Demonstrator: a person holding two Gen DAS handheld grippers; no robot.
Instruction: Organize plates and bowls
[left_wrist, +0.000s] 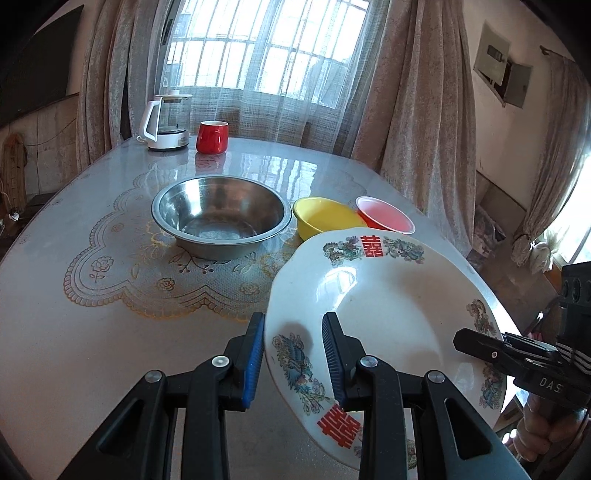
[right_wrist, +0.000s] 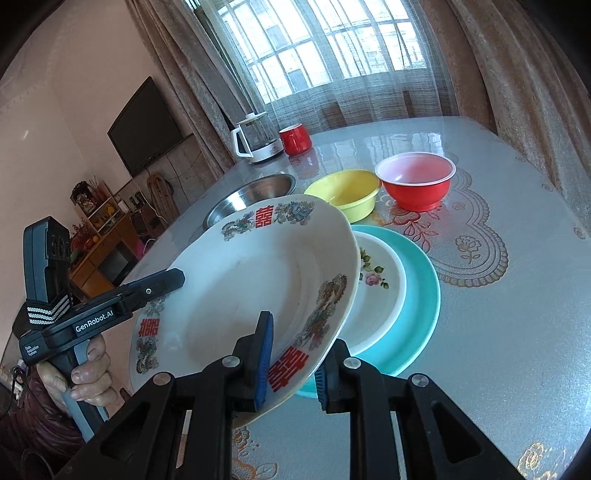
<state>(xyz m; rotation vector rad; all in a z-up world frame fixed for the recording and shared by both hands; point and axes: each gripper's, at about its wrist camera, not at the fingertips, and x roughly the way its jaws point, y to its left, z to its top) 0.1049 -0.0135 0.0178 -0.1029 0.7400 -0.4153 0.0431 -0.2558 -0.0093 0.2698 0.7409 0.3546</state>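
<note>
A: Where is the white dragon-patterned plate (right_wrist: 251, 288)?
B: Tilted in the air above the stack; the floral plate (right_wrist: 376, 291) lies on the teal plate (right_wrist: 421, 295) on the table (right_wrist: 517, 314).
A: And the tools?
B: The left gripper (left_wrist: 293, 354) and the right gripper (right_wrist: 295, 354) both stand part-closed, each pinching the plate's rim on opposite sides; the steel bowl (left_wrist: 221, 214), yellow bowl (right_wrist: 343, 192) and red bowl (right_wrist: 415, 181) sit beyond.
</note>
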